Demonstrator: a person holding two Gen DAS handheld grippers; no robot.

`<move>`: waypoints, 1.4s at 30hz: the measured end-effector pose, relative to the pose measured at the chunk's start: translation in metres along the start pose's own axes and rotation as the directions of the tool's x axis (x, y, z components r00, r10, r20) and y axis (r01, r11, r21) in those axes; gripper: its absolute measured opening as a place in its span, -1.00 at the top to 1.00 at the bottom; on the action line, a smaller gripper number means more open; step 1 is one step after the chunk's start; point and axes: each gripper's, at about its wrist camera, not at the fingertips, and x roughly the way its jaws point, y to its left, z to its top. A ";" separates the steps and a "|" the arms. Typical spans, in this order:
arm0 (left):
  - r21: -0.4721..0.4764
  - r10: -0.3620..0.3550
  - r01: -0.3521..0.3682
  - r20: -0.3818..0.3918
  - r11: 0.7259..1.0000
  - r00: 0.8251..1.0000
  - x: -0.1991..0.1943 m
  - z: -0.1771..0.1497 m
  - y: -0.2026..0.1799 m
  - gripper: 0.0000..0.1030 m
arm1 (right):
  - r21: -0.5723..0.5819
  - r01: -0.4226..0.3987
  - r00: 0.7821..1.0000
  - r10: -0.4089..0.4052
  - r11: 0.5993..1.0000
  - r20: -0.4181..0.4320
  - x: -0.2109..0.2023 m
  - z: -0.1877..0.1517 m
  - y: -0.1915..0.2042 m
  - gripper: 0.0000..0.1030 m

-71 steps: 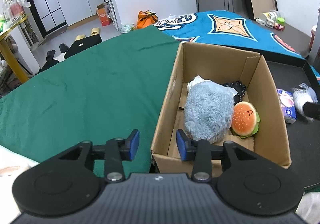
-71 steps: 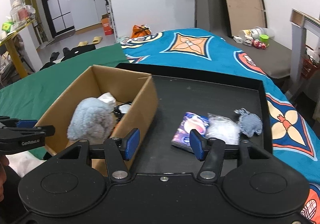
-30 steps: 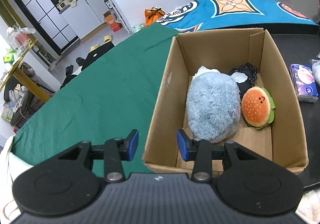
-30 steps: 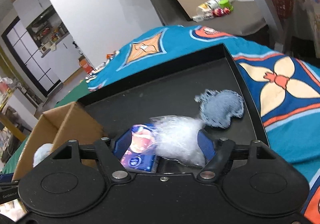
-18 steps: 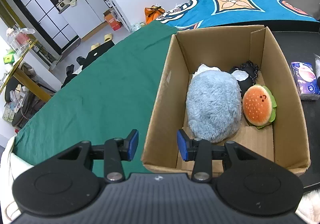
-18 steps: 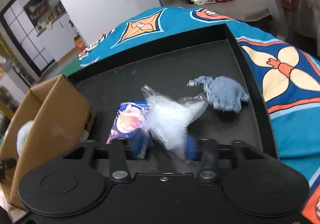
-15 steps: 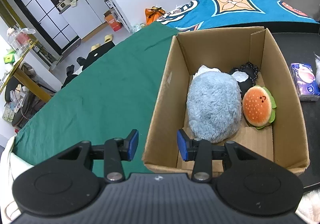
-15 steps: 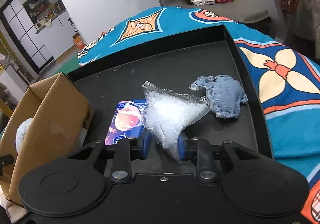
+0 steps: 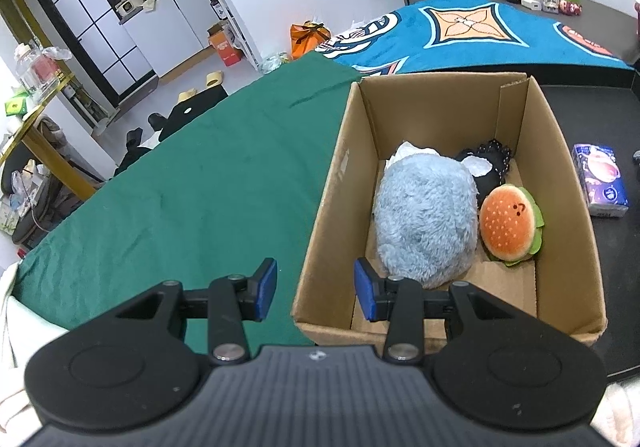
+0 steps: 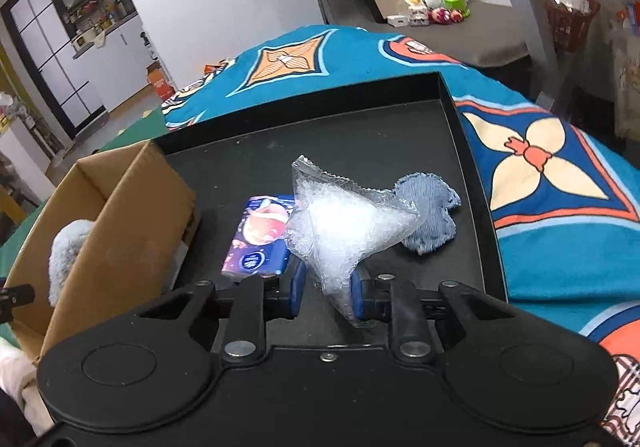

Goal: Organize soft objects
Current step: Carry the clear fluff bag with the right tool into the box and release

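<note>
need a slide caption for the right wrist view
Right tongs pinch a clear plastic bag above the black tray, tissue pack and cardboard box alongside.

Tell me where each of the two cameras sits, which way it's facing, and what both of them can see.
Left wrist view: on the left gripper, looking forward and down at the cardboard box holding a blue plush and a burger toy; its open fingers straddle the box's near-left corner.
Right wrist view: on the right gripper, looking down at the black tray; its fingers pinch a clear plastic bag, with a denim plush behind.
Shared: the box, the blue plush and the tissue pack.
</note>
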 end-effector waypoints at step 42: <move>-0.146 -0.122 0.132 0.074 0.980 0.990 -0.014 -0.006 0.036 0.21 | -0.110 0.002 0.999 0.004 0.994 0.053 -0.063 0.017 0.067 0.55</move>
